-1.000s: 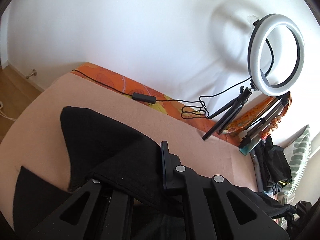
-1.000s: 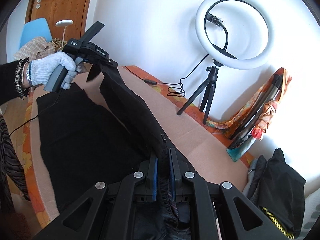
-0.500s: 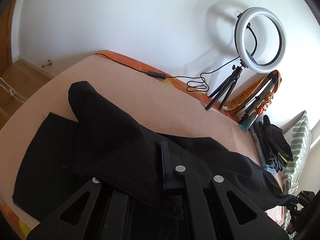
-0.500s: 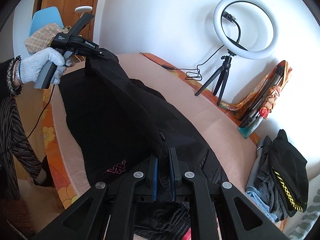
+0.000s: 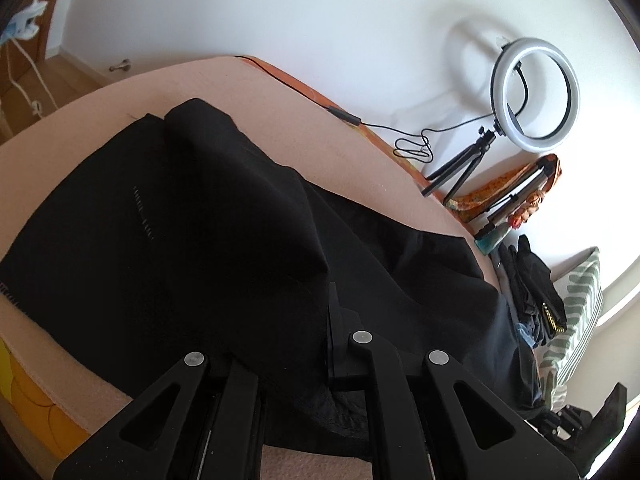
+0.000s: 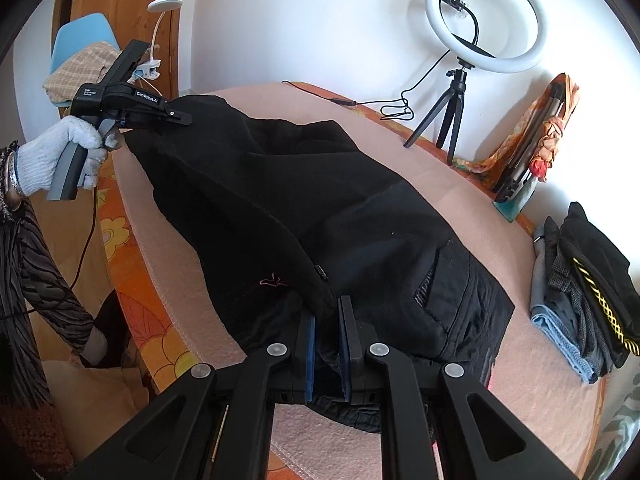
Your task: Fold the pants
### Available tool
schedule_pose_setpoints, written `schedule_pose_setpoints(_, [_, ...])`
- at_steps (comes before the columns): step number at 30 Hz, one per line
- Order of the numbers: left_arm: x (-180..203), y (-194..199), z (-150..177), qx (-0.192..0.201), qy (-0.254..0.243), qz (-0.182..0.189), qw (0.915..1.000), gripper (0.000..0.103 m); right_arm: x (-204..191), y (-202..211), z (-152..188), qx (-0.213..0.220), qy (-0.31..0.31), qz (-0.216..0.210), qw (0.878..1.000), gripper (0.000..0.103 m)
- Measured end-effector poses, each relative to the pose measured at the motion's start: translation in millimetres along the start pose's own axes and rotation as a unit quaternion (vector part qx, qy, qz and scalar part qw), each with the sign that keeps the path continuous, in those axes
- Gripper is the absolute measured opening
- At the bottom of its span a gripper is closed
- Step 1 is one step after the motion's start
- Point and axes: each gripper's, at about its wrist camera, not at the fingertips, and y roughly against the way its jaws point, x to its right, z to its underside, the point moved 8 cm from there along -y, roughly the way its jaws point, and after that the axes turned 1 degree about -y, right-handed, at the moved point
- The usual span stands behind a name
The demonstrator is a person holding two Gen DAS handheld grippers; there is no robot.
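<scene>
Black pants (image 6: 320, 200) lie across the pink blanket (image 6: 520, 380) on the bed, one half drawn over the other as a raised fold. My right gripper (image 6: 326, 320) is shut on the waist end, with cloth pinched between its blue pads (image 6: 309, 344). A white-gloved hand (image 6: 56, 156) holds my left gripper (image 6: 182, 118) at the leg end, where the cloth hangs from its tip. In the left wrist view the pants (image 5: 200, 220) drape over the left gripper (image 5: 316, 312) and hide one finger. Its jaws are just beginning to open, with the cloth still between them.
A ring light on a tripod (image 6: 486, 20) stands at the bed's far edge, its cable (image 5: 340, 116) trailing along it. An orange bag with folded stands (image 6: 536, 144) leans on the wall. A pile of folded clothes (image 6: 588, 280) lies at the right beside a striped pillow (image 5: 576, 320).
Both grippers have come down and towards the near side with the pants. The lifted leg now lies low over the other half, and more of the bed's near edge shows.
</scene>
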Motion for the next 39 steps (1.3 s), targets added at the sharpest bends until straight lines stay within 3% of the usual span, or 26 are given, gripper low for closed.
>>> schedule_pose_setpoints(2, [-11, 4, -4, 0.012, 0.025, 0.000, 0.9996, 0.018, -3, -5, 4, -0.001, -0.006, -0.001, 1.000, 0.008])
schedule_pose_setpoints(4, [-22, 8, -9, 0.023, 0.046, 0.002, 0.9987, 0.021, -5, -11, 7, -0.001, -0.012, -0.004, 1.000, 0.008])
schedule_pose_setpoints(13, [-48, 30, -18, 0.075, 0.078, -0.024, 0.9939, 0.021, -5, -16, 12, 0.001, -0.012, -0.001, 1.000, 0.008])
schedule_pose_setpoints(19, [-46, 36, -27, 0.091, 0.042, -0.046, 0.9938, 0.021, 12, -4, 1, 0.024, -0.037, 0.010, 0.999, 0.008])
schedule_pose_setpoints(27, [-97, 45, -21, 0.099, 0.104, -0.079, 0.9865, 0.021, -4, -27, 22, -0.026, 0.006, 0.012, 1.000, 0.008])
schedule_pose_setpoints(28, [-99, 47, -21, 0.103, 0.103, -0.081, 0.9860, 0.015, -4, -27, 23, -0.026, 0.009, 0.014, 1.000, 0.008])
schedule_pose_setpoints(32, [-88, 67, -31, 0.144, 0.062, -0.090, 0.9835, 0.015, 1, -17, 12, -0.004, 0.001, 0.023, 1.000, 0.008])
schedule_pose_setpoints(35, [-97, 59, -25, 0.116, 0.074, -0.082, 0.9871, 0.015, 2, -16, 9, -0.004, 0.003, 0.026, 1.000, 0.008])
schedule_pose_setpoints(39, [-117, 43, -8, 0.087, 0.112, -0.075, 0.9870, 0.011, -13, -33, 22, -0.036, 0.032, 0.034, 0.998, 0.008])
